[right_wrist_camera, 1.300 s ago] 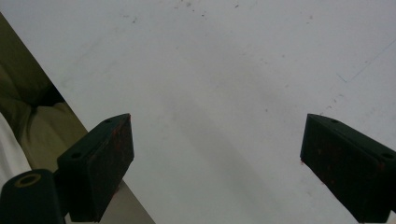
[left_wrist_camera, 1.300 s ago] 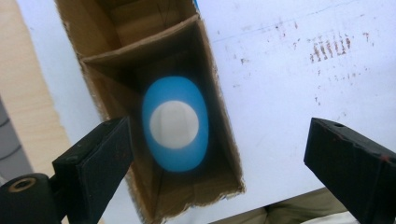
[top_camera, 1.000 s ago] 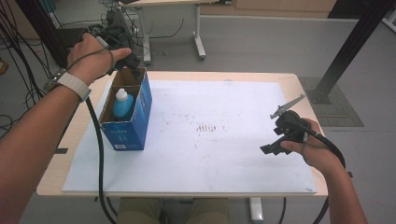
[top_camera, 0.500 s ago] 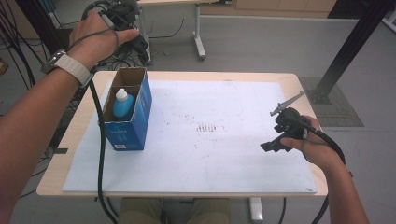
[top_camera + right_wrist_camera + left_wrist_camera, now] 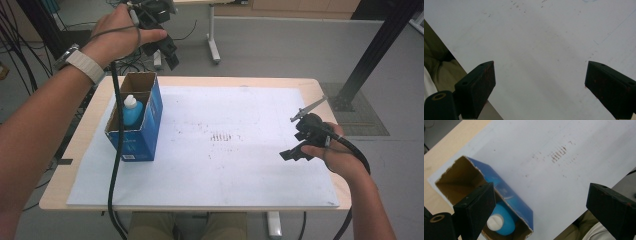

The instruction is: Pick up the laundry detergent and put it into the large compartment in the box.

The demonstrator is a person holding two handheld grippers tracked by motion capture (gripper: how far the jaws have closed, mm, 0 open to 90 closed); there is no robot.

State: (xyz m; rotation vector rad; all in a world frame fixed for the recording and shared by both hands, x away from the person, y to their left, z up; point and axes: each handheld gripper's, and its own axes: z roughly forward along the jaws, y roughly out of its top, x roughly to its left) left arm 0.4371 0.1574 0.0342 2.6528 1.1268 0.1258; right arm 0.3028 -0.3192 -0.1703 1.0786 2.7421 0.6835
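over the far left corner of the table, the left gripper is hanging high in the air, gripped in the person's left hand, which is wearing a pale watch strap at the wrist. its jaws are gaping wide with nothing between them, and in the left gripper view they are framing the scene below from well above. down there, a blue cardboard box is standing on the white sheet near the table's left edge, its top open and its brown inside showing. inside it a blue bottle with a white cap is sitting upright in the end nearer the person, while the far end of the box is showing only bare cardboard. the left gripper's black cable is trailing down past the box and off the near edge.

across the table, the right gripper is being held low by the right hand near the right edge of the sheet, well apart from the box. its jaws are spread wide too, holding nothing, and the right gripper view is looking straight onto plain white sheet between them, with the near edge of the table cutting across the lower left. a patch of faint dark marks is showing on the sheet around the middle, between the box and the right gripper.
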